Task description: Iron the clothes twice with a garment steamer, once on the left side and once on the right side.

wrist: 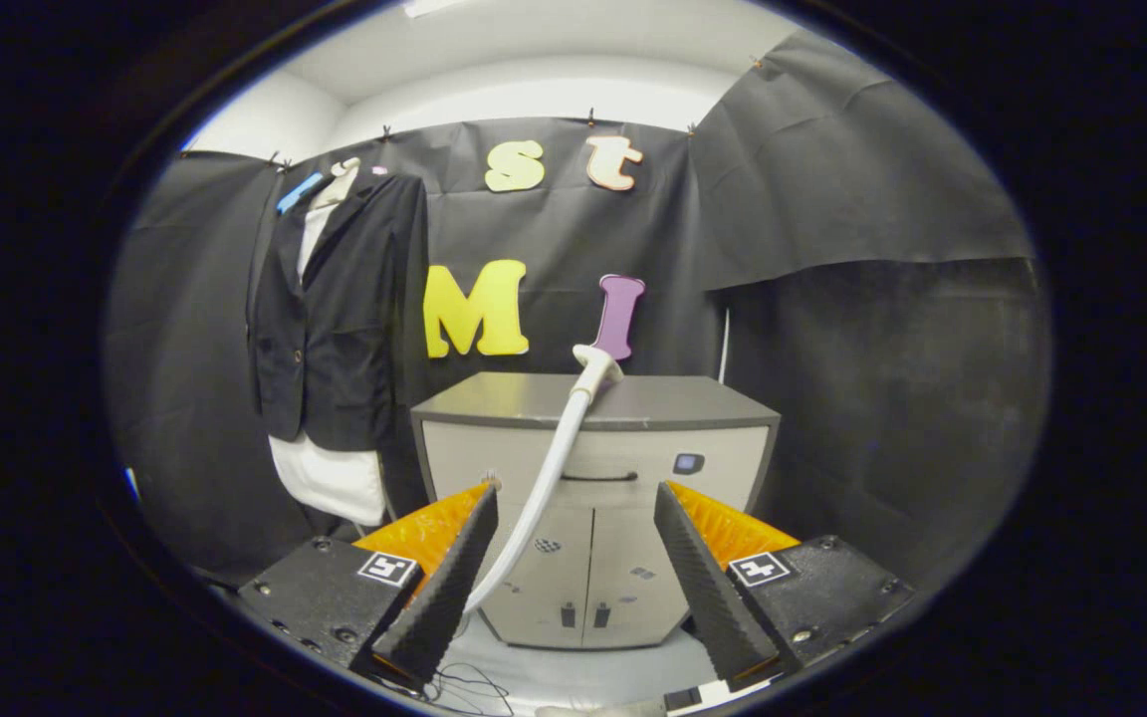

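Item 1, tongs (pixel 573 498): released, the 2 fingers spread wide, grasping nothing.

Item 2, garment steamer hose (pixel 544 488): white, flexible, rising from near the left finger in a curve to the steamer head. Likely soft and springy; a poor place to grip.

Item 3, steamer head (pixel 595 366): white, resting on the near edge of the cabinet top, beyond the fingers. Judged light, rigid, smooth plastic, perhaps slippery; best taken on the handle neck just below the head.

Item 4, cabinet (pixel 534 398): grey top, pale front, 2 lower doors; serves as the bench.

Item 5, jacket (pixel 340 319): dark, hung over a white garment, left of the cabinet, far against the booth wall. Soft, will sway under the steamer.
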Tool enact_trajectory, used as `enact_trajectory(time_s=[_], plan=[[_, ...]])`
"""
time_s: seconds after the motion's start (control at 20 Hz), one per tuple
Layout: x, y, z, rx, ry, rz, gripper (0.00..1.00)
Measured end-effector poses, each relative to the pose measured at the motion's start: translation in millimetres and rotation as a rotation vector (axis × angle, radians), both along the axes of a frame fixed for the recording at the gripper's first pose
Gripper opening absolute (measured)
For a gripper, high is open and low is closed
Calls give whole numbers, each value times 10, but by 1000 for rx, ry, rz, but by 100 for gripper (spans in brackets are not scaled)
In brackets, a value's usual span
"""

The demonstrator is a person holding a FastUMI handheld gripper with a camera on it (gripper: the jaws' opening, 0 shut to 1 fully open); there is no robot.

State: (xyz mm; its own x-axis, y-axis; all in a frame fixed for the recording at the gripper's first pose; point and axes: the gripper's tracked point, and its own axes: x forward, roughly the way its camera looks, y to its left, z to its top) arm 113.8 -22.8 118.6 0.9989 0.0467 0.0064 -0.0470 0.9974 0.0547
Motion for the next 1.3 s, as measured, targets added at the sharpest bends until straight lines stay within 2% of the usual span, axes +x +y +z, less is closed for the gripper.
enact_trajectory(time_s=[0.3, 0.7, 1.1, 1.2, 1.3], plan=[[1057, -175, 581, 34, 26, 26, 99], [2445, -224, 726, 65, 161, 67, 99], [3233, -16, 471, 92, 312, 152, 95], [3286, 77, 413, 115, 339, 180, 94], [3306, 167, 351, 147, 378, 204, 87]])
